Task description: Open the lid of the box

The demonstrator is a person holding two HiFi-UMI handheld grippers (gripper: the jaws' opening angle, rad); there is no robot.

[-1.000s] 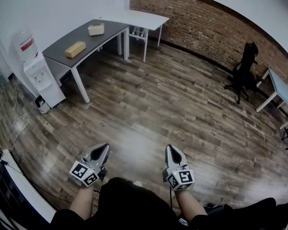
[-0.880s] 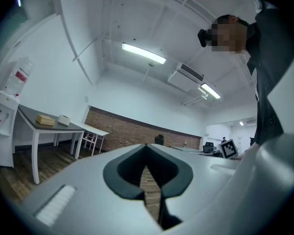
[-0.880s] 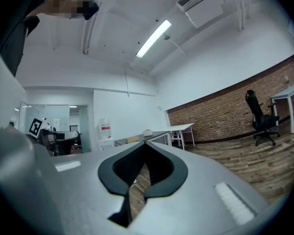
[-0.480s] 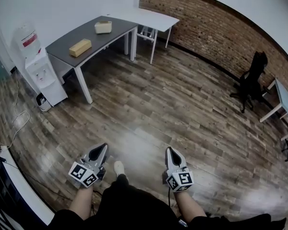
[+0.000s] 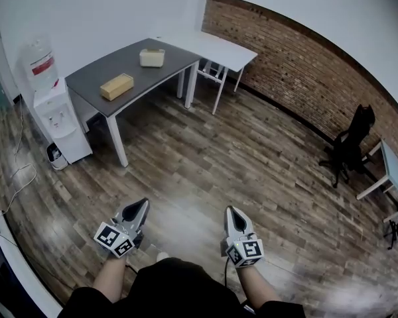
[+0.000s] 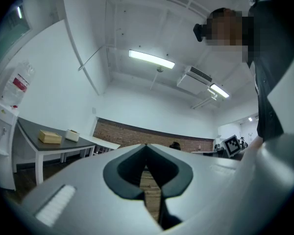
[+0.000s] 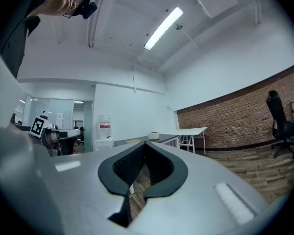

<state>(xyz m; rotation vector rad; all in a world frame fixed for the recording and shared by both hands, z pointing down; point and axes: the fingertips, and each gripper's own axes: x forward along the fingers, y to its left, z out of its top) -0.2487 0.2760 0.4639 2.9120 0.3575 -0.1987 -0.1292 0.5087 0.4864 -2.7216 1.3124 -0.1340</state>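
Left gripper (image 5: 139, 209) and right gripper (image 5: 232, 216): fingers closed together, nothing held. Tan oblong box (image 5: 116, 86) and small cream box (image 5: 152, 57) sit on dark grey desk (image 5: 86, 83), well ahead-left, left gripper nearer. Tan box's long axis runs along the desk. Probably one is the target; lids too small to tell.

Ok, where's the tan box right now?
Head view, upper left: the tan box lies on the dark grey table, between the water dispenser and the cream box.

A long tan box (image 5: 117, 86) lies flat on the dark counter (image 5: 86, 79), upper left. A cream box (image 5: 152, 57) sits nearby, apart.
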